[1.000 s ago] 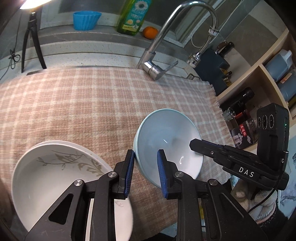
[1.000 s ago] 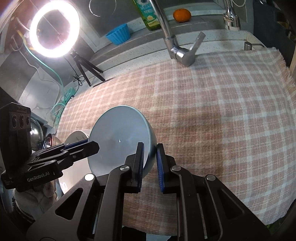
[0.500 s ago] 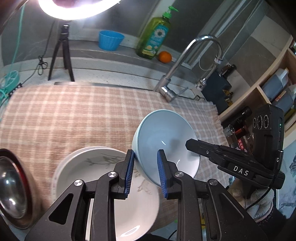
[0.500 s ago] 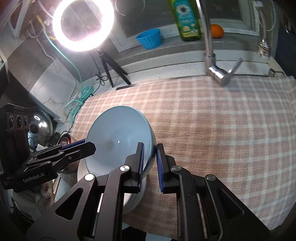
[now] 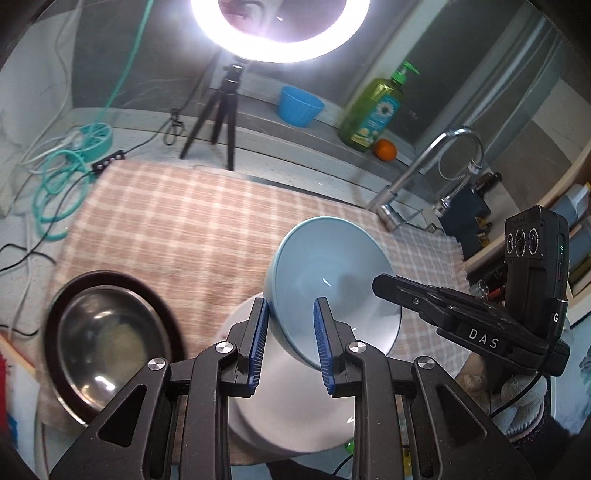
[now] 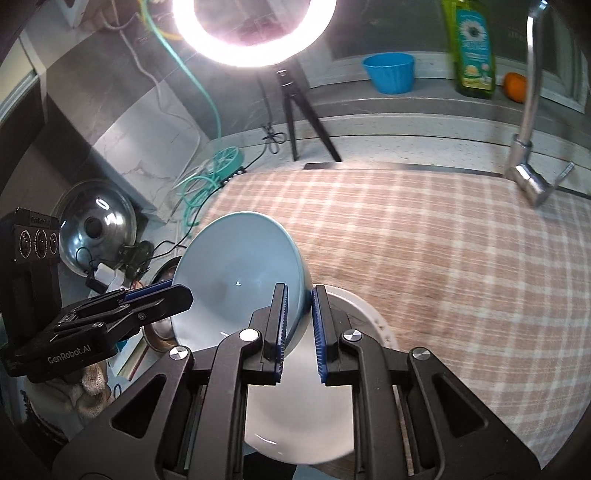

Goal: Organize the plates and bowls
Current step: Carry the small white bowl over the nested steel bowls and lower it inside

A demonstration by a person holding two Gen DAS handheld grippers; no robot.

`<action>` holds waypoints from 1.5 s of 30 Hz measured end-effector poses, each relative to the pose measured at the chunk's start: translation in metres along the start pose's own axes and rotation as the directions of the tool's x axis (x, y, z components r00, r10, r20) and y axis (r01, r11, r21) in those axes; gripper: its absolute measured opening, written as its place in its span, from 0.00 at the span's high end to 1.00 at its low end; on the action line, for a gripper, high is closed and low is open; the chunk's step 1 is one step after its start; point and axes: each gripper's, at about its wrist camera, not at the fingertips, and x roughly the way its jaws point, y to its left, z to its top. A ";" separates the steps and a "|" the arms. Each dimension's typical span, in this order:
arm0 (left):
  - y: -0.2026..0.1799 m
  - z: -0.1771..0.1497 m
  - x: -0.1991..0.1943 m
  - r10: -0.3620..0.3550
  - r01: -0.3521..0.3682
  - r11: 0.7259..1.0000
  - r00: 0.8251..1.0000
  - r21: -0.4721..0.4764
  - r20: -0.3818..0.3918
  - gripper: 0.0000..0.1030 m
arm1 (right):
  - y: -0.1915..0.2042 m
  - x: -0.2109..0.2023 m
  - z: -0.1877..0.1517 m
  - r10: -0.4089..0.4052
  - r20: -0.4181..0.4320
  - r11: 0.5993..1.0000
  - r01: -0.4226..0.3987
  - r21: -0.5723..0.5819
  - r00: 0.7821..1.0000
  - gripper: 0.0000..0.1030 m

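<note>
Both tools pinch one blue bowl (image 5: 332, 291) by opposite rims: the left gripper (image 5: 289, 343) nearest, the right gripper (image 6: 298, 332) across. A second ago the bowl was beside the white plate (image 5: 295, 417); now it hangs tilted above it, likely for stacking. Beyond the plate sits a steel bowl (image 5: 107, 347).

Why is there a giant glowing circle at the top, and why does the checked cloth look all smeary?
In both wrist views the glowing circle is a ring light on a tripod, so bright it washes out white. In the right wrist view the checked cloth is streaked by motion blur; the blue bowl stays sharp. The fisheye lenses bend the edges.
</note>
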 end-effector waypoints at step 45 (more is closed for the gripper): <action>0.139 -0.034 -0.054 0.134 -0.130 0.963 0.991 -0.235 0.002 0.78 | 0.127 0.123 -0.003 0.084 -0.212 0.977 -0.122 -0.175 0.974 0.87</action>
